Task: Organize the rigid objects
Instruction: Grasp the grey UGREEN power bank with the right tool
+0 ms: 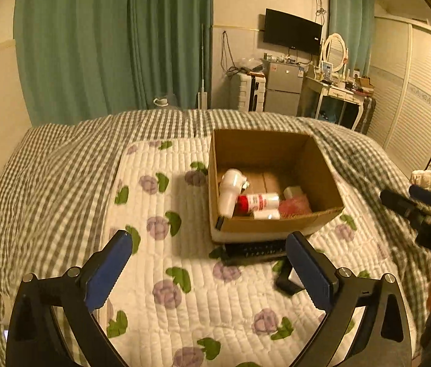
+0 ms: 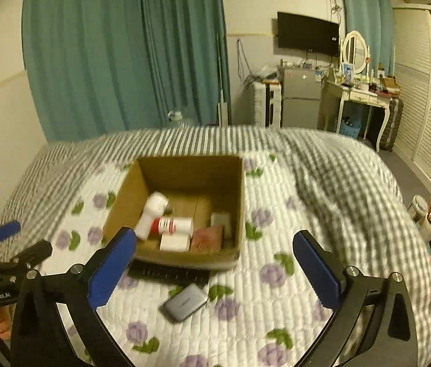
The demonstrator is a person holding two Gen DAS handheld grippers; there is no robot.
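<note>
The grey portable drive (image 2: 185, 302) lies flat on the floral quilt (image 2: 246, 321), just in front of the cardboard box (image 2: 185, 258), with the black remote (image 2: 168, 272) between it and the box wall, the remote seemingly touching the box. I judge the drive to be the next thing to pick, since the box already holds a white handheld device (image 2: 151, 215), a red-and-white bottle (image 2: 174, 225), a white roll (image 2: 175, 242) and something pink (image 2: 208, 237).

To do this well I would bring the right gripper (image 2: 215, 270) down so its fingers straddle the drive's short sides, pressing slightly into the soft quilt to get under the rounded edges, and close slowly; a thin, smooth slab may slip.

The drive sits low between the right gripper's blue pads (image 2: 113, 270), slightly left of centre and nearer than the tips. That gripper is spread wide and empty. My left gripper (image 1: 209, 269) is likewise spread wide, empty, hovering beside the right one over the quilt, the remote and drive near its right pad.
</note>
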